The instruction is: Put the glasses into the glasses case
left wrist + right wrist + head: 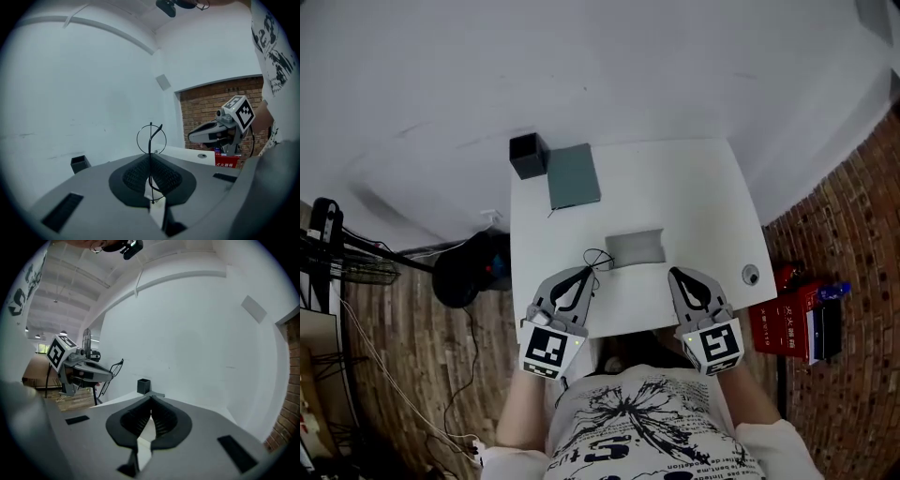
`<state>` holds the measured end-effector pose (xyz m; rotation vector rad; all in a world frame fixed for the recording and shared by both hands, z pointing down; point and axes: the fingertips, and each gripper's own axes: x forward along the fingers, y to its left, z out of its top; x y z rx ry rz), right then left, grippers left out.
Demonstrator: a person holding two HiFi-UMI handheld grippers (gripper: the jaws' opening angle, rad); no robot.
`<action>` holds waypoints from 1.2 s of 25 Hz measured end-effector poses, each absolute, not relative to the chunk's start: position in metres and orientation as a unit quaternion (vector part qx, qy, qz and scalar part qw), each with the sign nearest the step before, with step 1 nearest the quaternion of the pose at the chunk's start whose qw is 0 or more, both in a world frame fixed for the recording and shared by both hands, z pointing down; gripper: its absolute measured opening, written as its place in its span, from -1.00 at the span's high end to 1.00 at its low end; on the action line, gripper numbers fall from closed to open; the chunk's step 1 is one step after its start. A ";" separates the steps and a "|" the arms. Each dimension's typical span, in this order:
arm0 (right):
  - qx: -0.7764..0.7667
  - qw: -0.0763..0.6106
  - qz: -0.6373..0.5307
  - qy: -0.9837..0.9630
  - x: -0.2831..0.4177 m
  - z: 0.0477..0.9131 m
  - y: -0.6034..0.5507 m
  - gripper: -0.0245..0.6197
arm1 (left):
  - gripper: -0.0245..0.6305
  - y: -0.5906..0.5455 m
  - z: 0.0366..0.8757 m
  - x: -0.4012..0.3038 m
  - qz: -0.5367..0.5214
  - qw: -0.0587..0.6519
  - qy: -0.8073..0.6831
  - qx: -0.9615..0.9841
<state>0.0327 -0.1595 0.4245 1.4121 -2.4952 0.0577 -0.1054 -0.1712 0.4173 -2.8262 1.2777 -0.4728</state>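
Observation:
Thin black wire-framed glasses stand upright in my left gripper, which is shut on the frame. From the head view the glasses hang over the near part of the white table, just left of a light grey oblong case. My left gripper is at the case's near left corner. My right gripper is at its near right corner, and its jaws meet with nothing between them. The right gripper view shows the left gripper with the glasses sticking out of it.
A small black open box and a dark slate flat box sit at the table's far left. A small round fitting is near the right edge. Red packs and a black object lie on the floor beside the table.

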 end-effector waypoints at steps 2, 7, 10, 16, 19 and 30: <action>0.481 0.136 0.025 -0.866 0.035 0.428 -0.173 0.88 | 0.87 -0.186 0.427 -0.096 -0.168 -0.001 0.398 -0.902; 0.478 0.140 0.036 -0.866 0.048 0.442 -0.208 0.88 | 0.88 -0.223 0.463 -0.071 -0.218 -0.008 0.365 -0.905; 0.484 0.139 0.054 -0.862 0.064 0.455 -0.226 0.88 | 0.87 -0.242 0.489 -0.053 -0.246 -0.011 0.339 -0.908; 0.500 0.144 0.087 -0.850 0.091 0.481 -0.246 0.88 | 0.88 -0.260 0.540 -0.024 -0.344 0.010 0.260 -0.902; 0.506 0.146 0.098 -0.844 0.104 0.488 -0.253 0.88 | 0.87 -0.257 0.564 -0.012 -0.412 0.036 0.205 -0.887; 0.515 0.153 0.122 -0.834 0.128 0.507 -0.269 0.88 | 0.87 -0.261 0.623 0.013 -0.493 0.022 0.121 -0.861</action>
